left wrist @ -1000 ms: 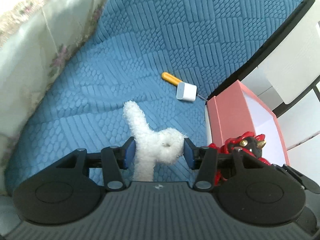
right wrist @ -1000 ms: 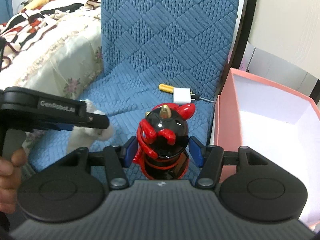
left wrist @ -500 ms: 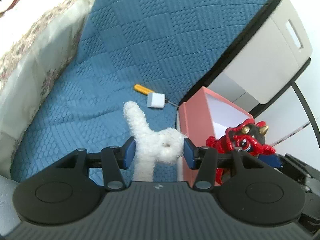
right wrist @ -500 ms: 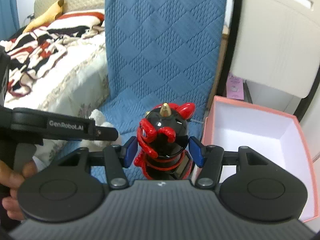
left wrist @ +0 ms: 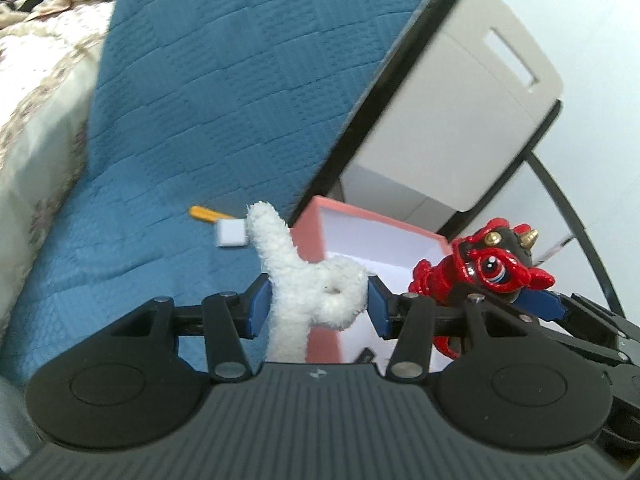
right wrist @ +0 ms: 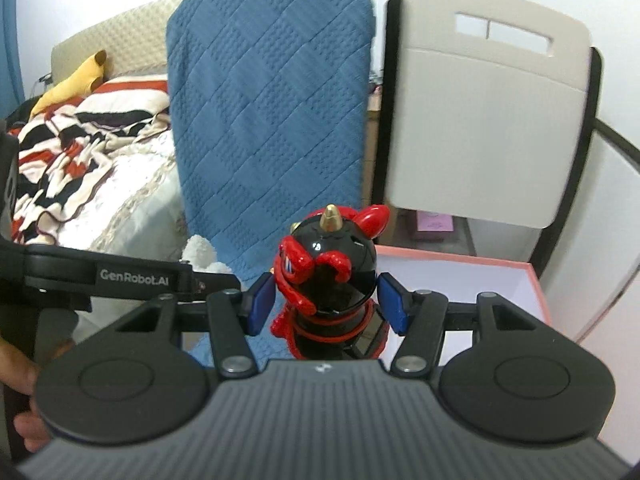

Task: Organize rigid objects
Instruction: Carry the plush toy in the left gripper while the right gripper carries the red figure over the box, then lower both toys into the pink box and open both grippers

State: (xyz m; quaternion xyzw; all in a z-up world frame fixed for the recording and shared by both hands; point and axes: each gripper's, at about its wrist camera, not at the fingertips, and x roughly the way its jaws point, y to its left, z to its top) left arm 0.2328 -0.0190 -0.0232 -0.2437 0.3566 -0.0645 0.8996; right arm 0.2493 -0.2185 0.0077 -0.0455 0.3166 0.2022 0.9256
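My left gripper (left wrist: 318, 304) is shut on a white fuzzy toy (left wrist: 308, 280) and holds it in the air by the near left corner of the pink box (left wrist: 316, 236). My right gripper (right wrist: 326, 304) is shut on a red and black horned figurine (right wrist: 328, 276), also seen in the left wrist view (left wrist: 480, 272), held above the pink box (right wrist: 480, 264). An orange tube (left wrist: 204, 213) and a white cube (left wrist: 230, 234) lie on the blue quilted seat (left wrist: 120, 220).
A grey chair back (right wrist: 488, 120) stands behind the box. The blue quilted backrest (right wrist: 272, 100) rises at the left of it. A bed with a striped blanket (right wrist: 80, 132) and a yellow plush (right wrist: 72, 80) lies at the far left.
Both grippers have risen and moved right toward the pink box with their toys. The views have tilted up, so the chair backs and the bed show more.
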